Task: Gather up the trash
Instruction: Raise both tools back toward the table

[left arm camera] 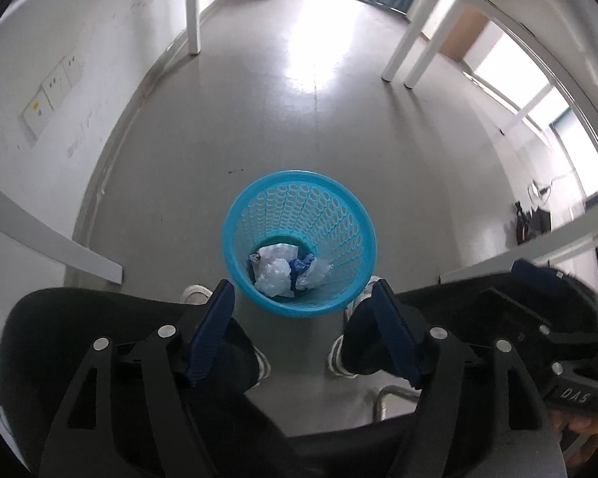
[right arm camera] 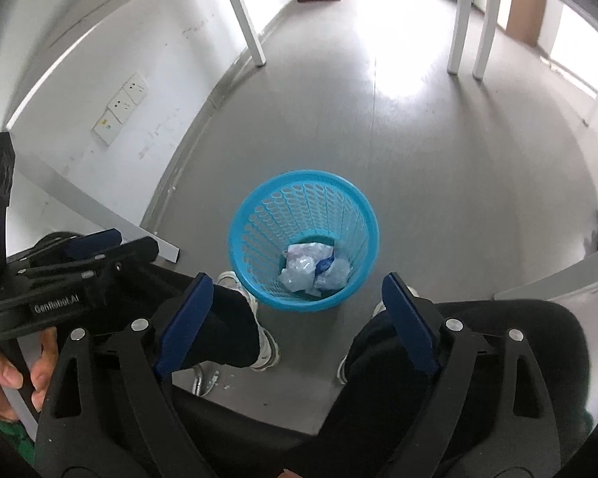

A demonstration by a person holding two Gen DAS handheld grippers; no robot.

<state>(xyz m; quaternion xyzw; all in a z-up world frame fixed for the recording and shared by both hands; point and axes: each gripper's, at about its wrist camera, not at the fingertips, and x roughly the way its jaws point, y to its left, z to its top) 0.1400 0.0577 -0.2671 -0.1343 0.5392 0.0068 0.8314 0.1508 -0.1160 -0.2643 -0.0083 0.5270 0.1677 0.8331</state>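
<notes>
Both sets of jaws, on the left gripper (left arm camera: 303, 302) and the right gripper (right arm camera: 299, 298), stood wide apart and held nothing. Beyond them on the floor (left arm camera: 299, 119), a blue basket (left arm camera: 351, 207) held crumpled plastic trash (left arm camera: 283, 271). Collection seemed largely done; no loose trash was visible.

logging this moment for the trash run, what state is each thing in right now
left gripper: open, nothing between its pads
right gripper: open, nothing between its pads
blue basket: upright on the floor, between the person's shoes
crumpled trash: lying in the bottom of the basket, clear plastic, white paper and a blue scrap
floor: no loose trash visible around the basket
</notes>
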